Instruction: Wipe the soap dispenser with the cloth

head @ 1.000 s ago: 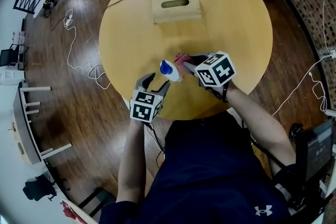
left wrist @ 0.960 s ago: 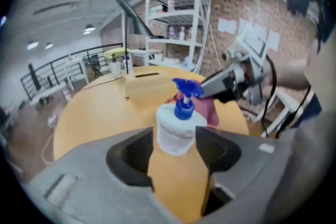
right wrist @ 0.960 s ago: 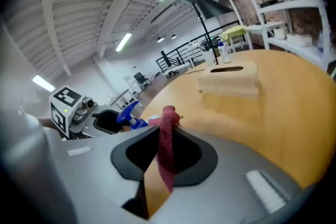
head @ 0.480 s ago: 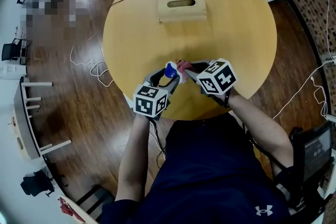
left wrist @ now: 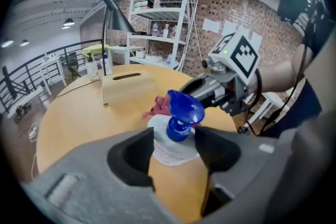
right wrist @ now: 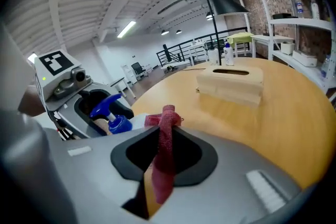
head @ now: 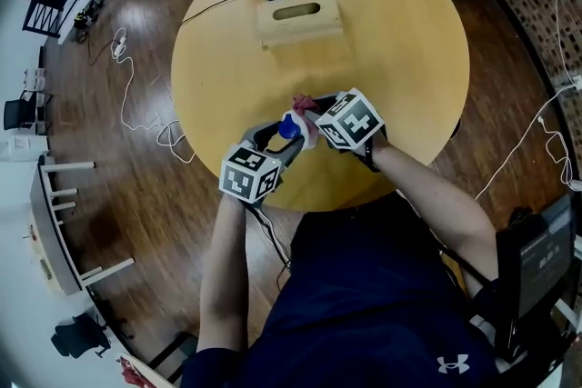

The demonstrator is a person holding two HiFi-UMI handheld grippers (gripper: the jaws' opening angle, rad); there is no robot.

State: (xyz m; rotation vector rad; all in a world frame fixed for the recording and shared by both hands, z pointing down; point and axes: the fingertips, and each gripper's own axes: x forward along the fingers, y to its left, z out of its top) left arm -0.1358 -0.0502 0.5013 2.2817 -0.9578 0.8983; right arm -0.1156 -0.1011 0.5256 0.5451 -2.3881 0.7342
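Soap dispenser (left wrist: 177, 126): white bottle, blue pump head, upright on the round wooden table (head: 382, 41), near my edge.
Left gripper (left wrist: 175, 140): my jaws clasp the bottle's sides below the pump.
Right gripper (right wrist: 167, 131): clamped on the red cloth (right wrist: 163, 157), just beside the bottle.

My left gripper (head: 280, 141) comes up from the lower left, off the counter's (head: 391, 32) near edge, and now has the soap dispenser (head: 291, 126) between its jaws. My right gripper (head: 311, 117) shifts left in the frame, bringing the cloth (head: 303, 102) close beside the dispenser.
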